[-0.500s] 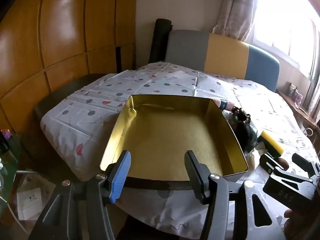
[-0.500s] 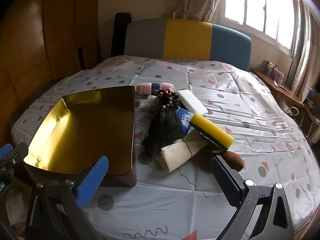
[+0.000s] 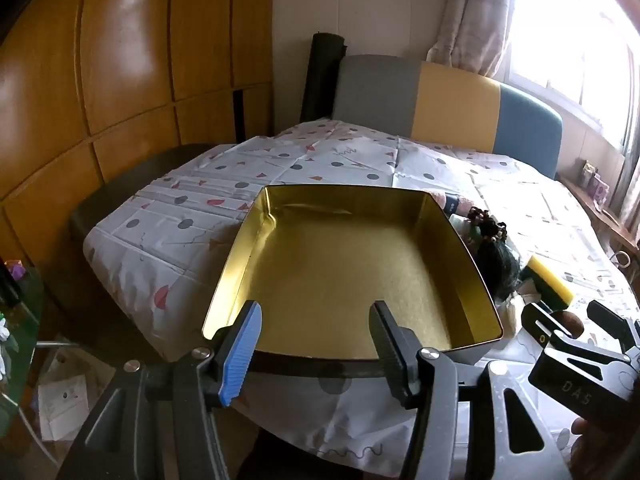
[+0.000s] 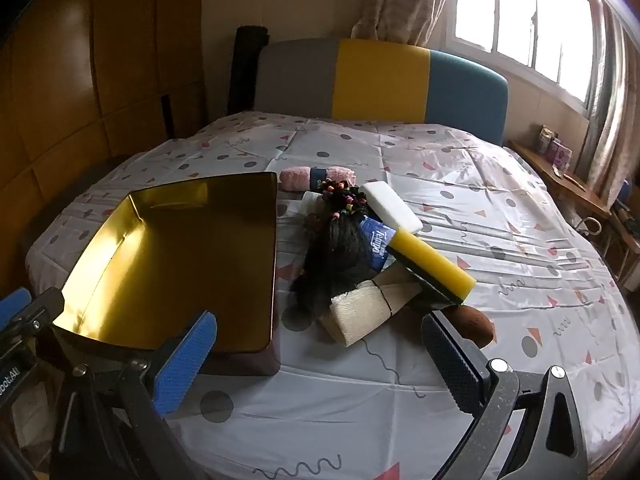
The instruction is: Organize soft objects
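Note:
An empty gold tin (image 3: 344, 191) lies on the patterned tablecloth. My left gripper (image 3: 316, 320) stands open at its near wall and holds nothing. To the right of the tin (image 4: 180, 248) is a pile: a pink towel roll (image 4: 296, 178), a white sponge (image 4: 394, 208), a black beaded hairpiece (image 4: 340, 256), a blue tissue pack (image 4: 374, 240), a yellow-and-green sponge (image 4: 432, 264), a beige pad (image 4: 360, 316) and a brown lump (image 4: 474, 322). My right gripper (image 4: 318, 318) hovers wide open, low in front of the pile, touching nothing.
A grey, yellow and blue seat back (image 4: 380, 80) stands behind the table. Wooden panels (image 3: 120, 80) line the left side. A bright window (image 4: 520, 20) and a cluttered side shelf (image 4: 560, 160) are at the right. The table's near edge (image 3: 340, 440) lies just under my grippers.

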The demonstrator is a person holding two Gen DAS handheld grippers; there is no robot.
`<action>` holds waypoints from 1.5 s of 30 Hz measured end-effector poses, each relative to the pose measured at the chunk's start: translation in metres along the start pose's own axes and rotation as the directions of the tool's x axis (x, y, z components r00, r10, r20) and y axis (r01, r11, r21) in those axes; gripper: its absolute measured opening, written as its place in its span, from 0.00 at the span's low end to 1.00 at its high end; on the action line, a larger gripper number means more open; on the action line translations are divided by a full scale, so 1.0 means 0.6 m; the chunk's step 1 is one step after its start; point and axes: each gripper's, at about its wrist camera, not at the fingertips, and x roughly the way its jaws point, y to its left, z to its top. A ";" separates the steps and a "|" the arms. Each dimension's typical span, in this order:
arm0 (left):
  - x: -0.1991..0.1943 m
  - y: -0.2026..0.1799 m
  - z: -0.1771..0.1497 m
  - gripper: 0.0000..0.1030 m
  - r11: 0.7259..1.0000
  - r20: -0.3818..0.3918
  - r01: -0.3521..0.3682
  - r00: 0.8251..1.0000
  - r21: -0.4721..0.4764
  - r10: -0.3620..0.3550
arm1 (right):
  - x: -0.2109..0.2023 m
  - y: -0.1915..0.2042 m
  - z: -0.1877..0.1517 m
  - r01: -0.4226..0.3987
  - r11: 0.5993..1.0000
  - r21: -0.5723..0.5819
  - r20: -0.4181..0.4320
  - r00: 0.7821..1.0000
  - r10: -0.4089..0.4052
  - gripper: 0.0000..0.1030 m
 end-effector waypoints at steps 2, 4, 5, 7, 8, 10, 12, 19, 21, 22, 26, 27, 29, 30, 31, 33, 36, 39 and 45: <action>0.000 0.001 0.000 0.55 1.000 0.000 0.001 1.000 0.001 -0.001 | 0.001 0.001 0.000 -0.001 1.000 -0.002 0.001 1.000 0.001 1.00; 0.000 -0.001 0.000 0.55 1.000 -0.001 -0.004 1.000 0.004 0.004 | 0.002 0.001 0.000 -0.001 1.000 -0.002 0.003 1.000 0.001 1.00; 0.000 0.000 -0.001 0.55 1.000 -0.001 -0.004 1.000 0.004 0.004 | 0.001 0.001 0.000 -0.002 1.000 -0.002 0.005 1.000 0.002 1.00; 0.001 -0.003 -0.002 0.55 1.000 -0.002 -0.008 1.000 0.008 0.008 | 0.000 0.001 0.000 -0.003 1.000 -0.002 0.007 1.000 0.003 1.00; 0.002 -0.002 -0.002 0.55 1.000 -0.003 -0.007 1.000 0.010 0.007 | 0.000 0.001 0.000 -0.004 1.000 -0.001 0.007 1.000 0.004 1.00; 0.003 -0.003 -0.002 0.55 1.000 -0.004 -0.008 1.000 0.013 0.008 | 0.000 0.001 0.001 -0.004 1.000 -0.001 0.006 1.000 0.004 1.00; 0.002 -0.005 -0.002 0.55 1.000 -0.007 -0.012 1.000 0.016 0.012 | 0.000 0.001 0.001 -0.004 1.000 0.000 0.005 1.000 0.004 1.00; 0.002 -0.005 -0.003 0.55 1.000 -0.011 -0.015 1.000 0.019 0.015 | -0.001 0.001 0.003 -0.004 1.000 0.000 0.006 1.000 0.004 1.00; 0.002 -0.004 -0.003 0.55 1.000 -0.011 -0.015 1.000 0.019 0.015 | -0.001 0.001 0.004 -0.004 1.000 0.000 0.005 1.000 0.004 1.00; 0.002 -0.004 -0.003 0.55 1.000 -0.011 -0.015 1.000 0.019 0.015 | -0.001 0.001 0.003 -0.005 1.000 0.000 0.006 1.000 0.005 1.00; 0.002 -0.004 -0.003 0.55 1.000 -0.011 -0.016 1.000 0.018 0.016 | -0.001 0.001 0.003 -0.003 1.000 0.000 0.008 1.000 0.003 1.00; 0.002 -0.005 -0.003 0.55 1.000 -0.011 -0.015 1.000 0.018 0.015 | -0.001 0.001 0.003 -0.003 1.000 -0.001 0.008 1.000 0.003 1.00; 0.002 -0.005 -0.003 0.55 1.000 -0.013 -0.016 1.000 0.019 0.016 | -0.001 0.002 0.003 -0.002 1.000 -0.001 0.008 1.000 0.002 1.00; 0.002 -0.005 -0.003 0.55 1.000 -0.013 -0.016 1.000 0.018 0.017 | -0.001 0.001 0.003 -0.002 1.000 0.000 0.008 1.000 0.002 1.00; 0.002 -0.004 -0.003 0.55 1.000 -0.014 -0.016 1.000 0.018 0.017 | -0.001 0.001 0.003 -0.003 1.000 0.001 0.008 1.000 0.003 1.00; 0.002 -0.004 -0.003 0.55 1.000 -0.013 -0.016 1.000 0.018 0.016 | -0.001 0.000 0.003 -0.004 1.000 0.001 0.009 1.000 0.004 1.00; 0.002 -0.004 -0.003 0.55 1.000 -0.014 -0.016 1.000 0.018 0.016 | -0.002 0.000 0.003 -0.003 1.000 0.002 0.010 1.000 0.003 1.00; 0.001 -0.004 -0.004 0.55 1.000 -0.014 -0.017 1.000 0.019 0.017 | -0.002 -0.001 0.002 -0.004 1.000 0.001 0.011 1.000 0.004 1.00; 0.001 -0.004 -0.004 0.55 1.000 -0.014 -0.019 1.000 0.020 0.020 | -0.002 -0.001 0.002 -0.006 1.000 0.001 0.010 1.000 0.006 1.00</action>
